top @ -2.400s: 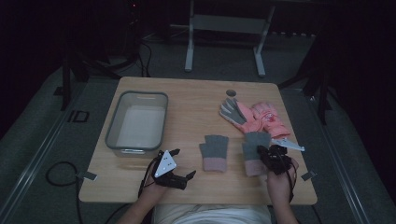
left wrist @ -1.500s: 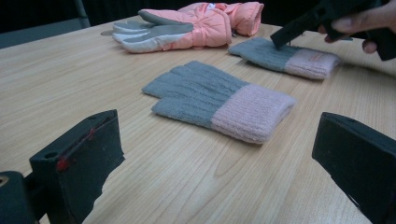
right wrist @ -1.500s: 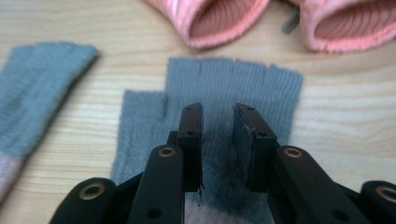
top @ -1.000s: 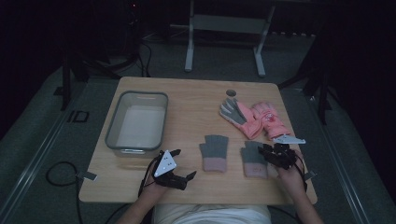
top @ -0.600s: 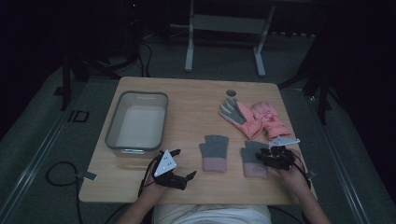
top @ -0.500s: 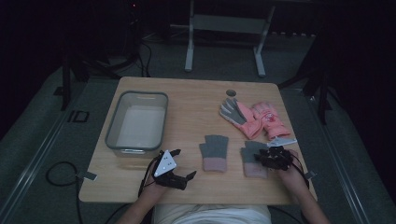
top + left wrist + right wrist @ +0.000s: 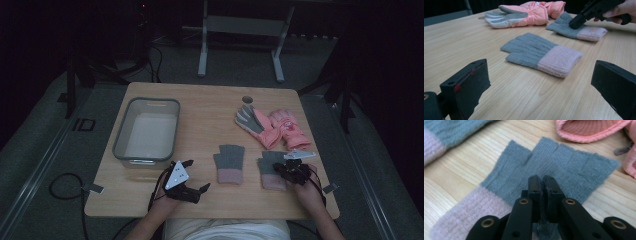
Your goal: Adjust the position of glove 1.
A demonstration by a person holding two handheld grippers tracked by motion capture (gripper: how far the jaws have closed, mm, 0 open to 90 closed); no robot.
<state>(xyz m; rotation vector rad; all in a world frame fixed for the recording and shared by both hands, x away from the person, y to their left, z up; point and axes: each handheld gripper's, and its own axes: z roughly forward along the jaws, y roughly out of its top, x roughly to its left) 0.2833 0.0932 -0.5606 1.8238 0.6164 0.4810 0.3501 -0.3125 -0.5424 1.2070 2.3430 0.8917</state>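
Two grey knit gloves with pink cuffs lie near the table's front edge. My right gripper (image 7: pixel 286 170) (image 7: pixel 543 181) presses down on the right grey glove (image 7: pixel 269 169) (image 7: pixel 576 170). Its jaws have just been closing and now stand shut, with a fold of grey knit pinched between them. In the left gripper view its tip (image 7: pixel 574 24) rests on that glove (image 7: pixel 584 32). The left grey glove (image 7: pixel 229 162) (image 7: pixel 541 53) lies flat and untouched. My left gripper (image 7: pixel 192 186) (image 7: pixel 541 87) rests low on the table, open, facing that glove with nothing between its jaws.
A pair of pink padded gloves (image 7: pixel 274 125) (image 7: pixel 524 13) (image 7: pixel 594 130) lies behind the grey ones at the right. A clear plastic bin (image 7: pixel 120 142) stands at the left of the wooden table (image 7: pixel 210 110). A small dark round spot (image 7: pixel 247 99) sits near the far edge.
My right gripper has edged a little to the left over the right grey glove, which has stayed in place. The left gripper has not moved.
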